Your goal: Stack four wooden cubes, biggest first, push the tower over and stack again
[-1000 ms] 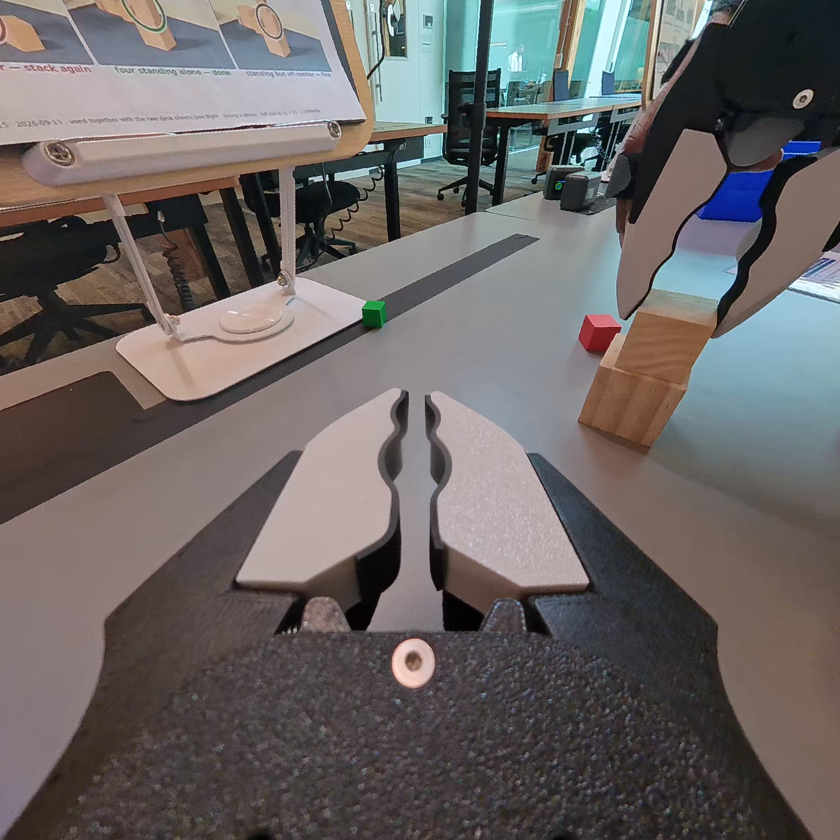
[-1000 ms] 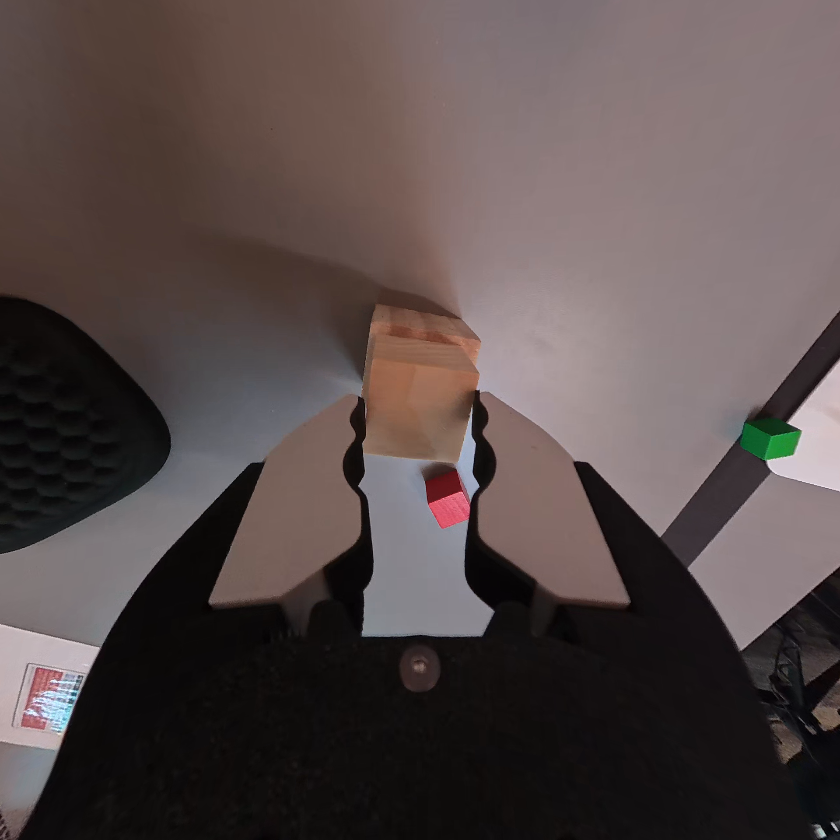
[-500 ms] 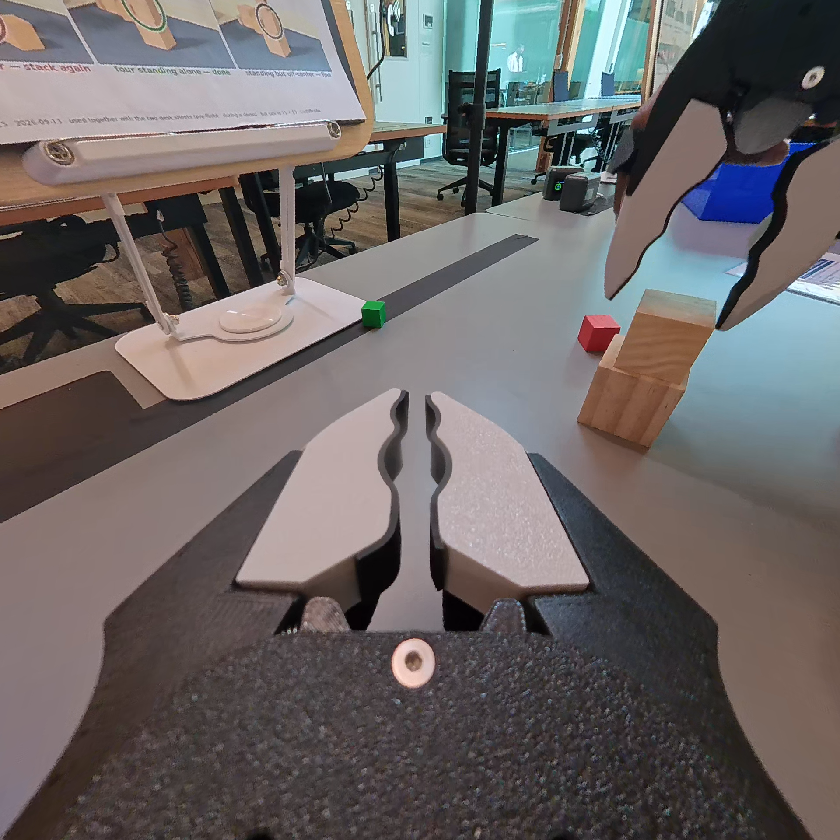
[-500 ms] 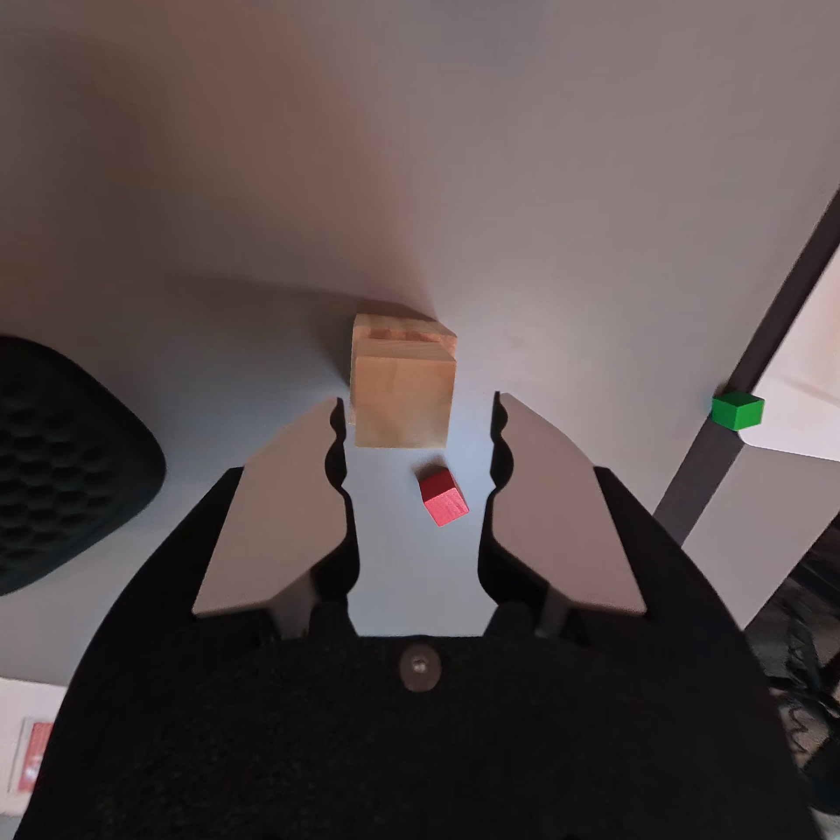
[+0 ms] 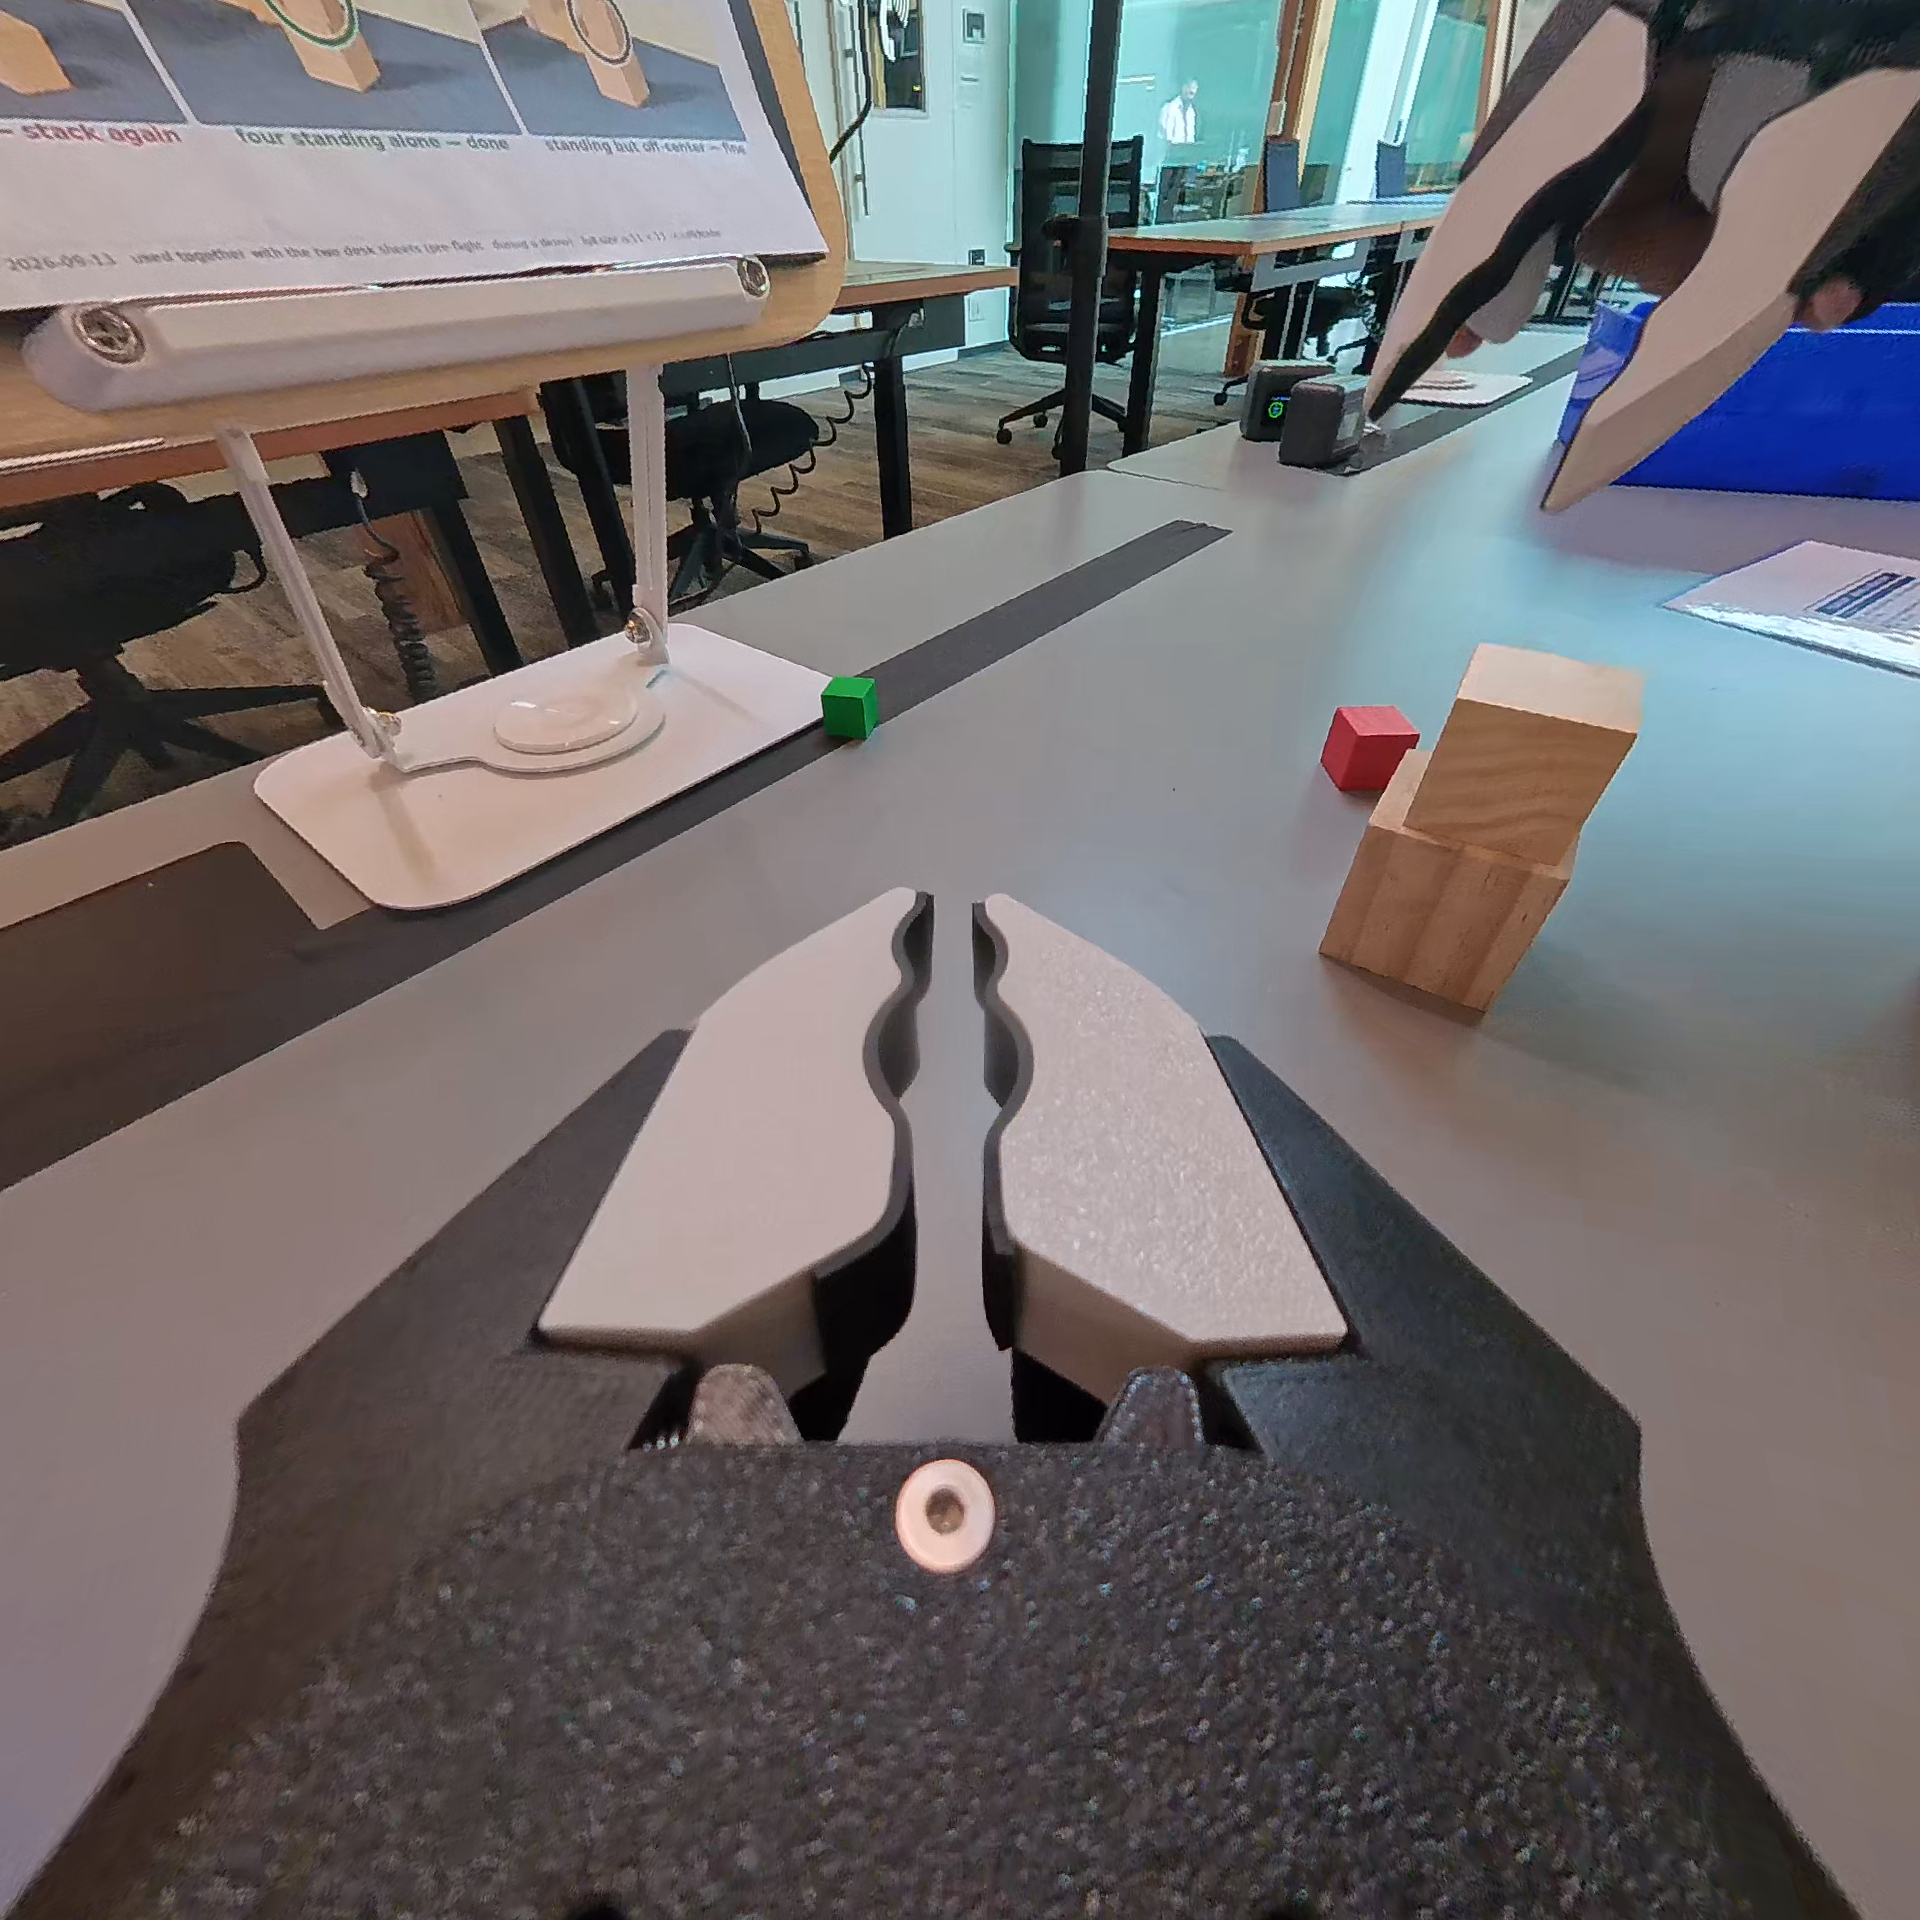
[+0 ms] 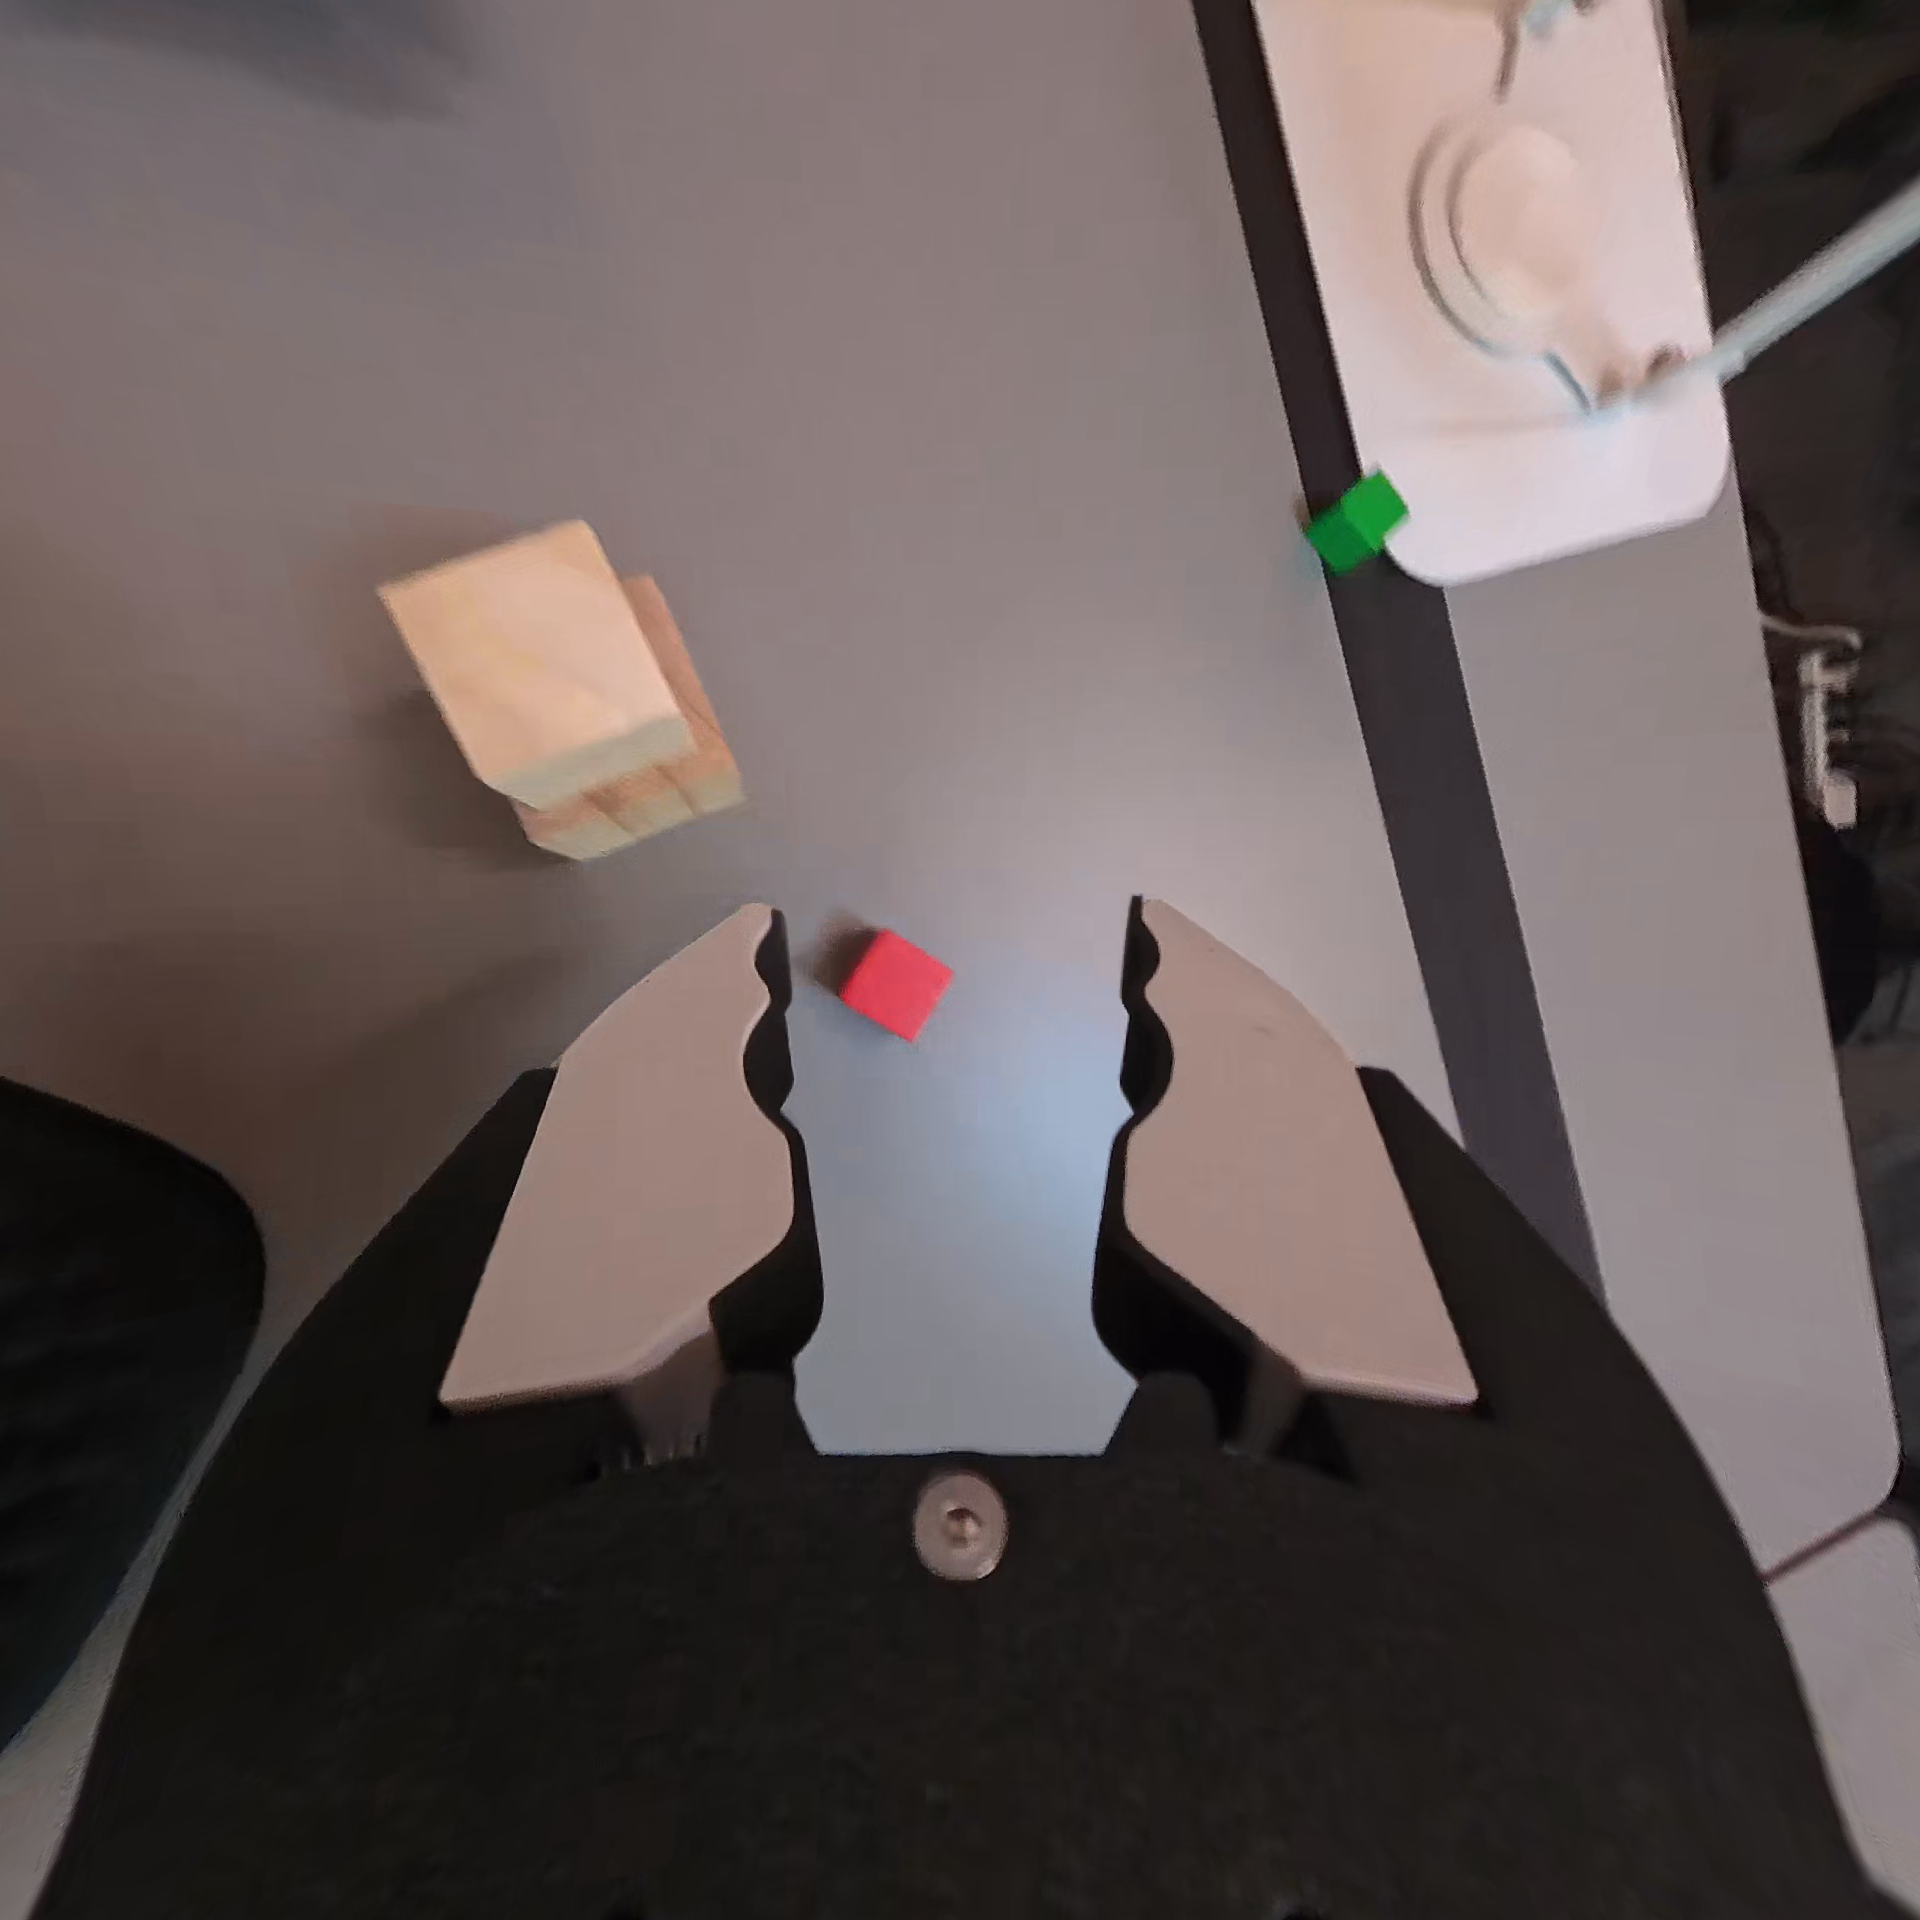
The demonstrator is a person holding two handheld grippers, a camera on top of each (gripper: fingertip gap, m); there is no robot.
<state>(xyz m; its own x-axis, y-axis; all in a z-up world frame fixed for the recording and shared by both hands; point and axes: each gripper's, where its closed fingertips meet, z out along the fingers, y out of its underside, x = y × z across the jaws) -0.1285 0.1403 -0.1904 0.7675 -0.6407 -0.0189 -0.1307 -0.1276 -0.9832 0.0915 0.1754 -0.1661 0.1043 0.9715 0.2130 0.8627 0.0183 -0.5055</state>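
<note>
Two wooden blocks (image 5: 1475,831) are sitting stacked on the grey desk (image 5: 1143,831), the upper one skewed and overhanging the lower. A small red cube (image 6: 896,982) is lying just beside the stack. The right gripper (image 6: 951,914) is hanging above the desk with its jaws spread wide and gripping nothing — the red cube is showing between its fingertips but well below them. The left gripper (image 5: 948,902) is resting low, its fingers nearly together with only a slim gap, bare. A green cube (image 5: 849,707) is sitting on the dark strip — at the corner of the white stand base (image 5: 499,810).
</note>
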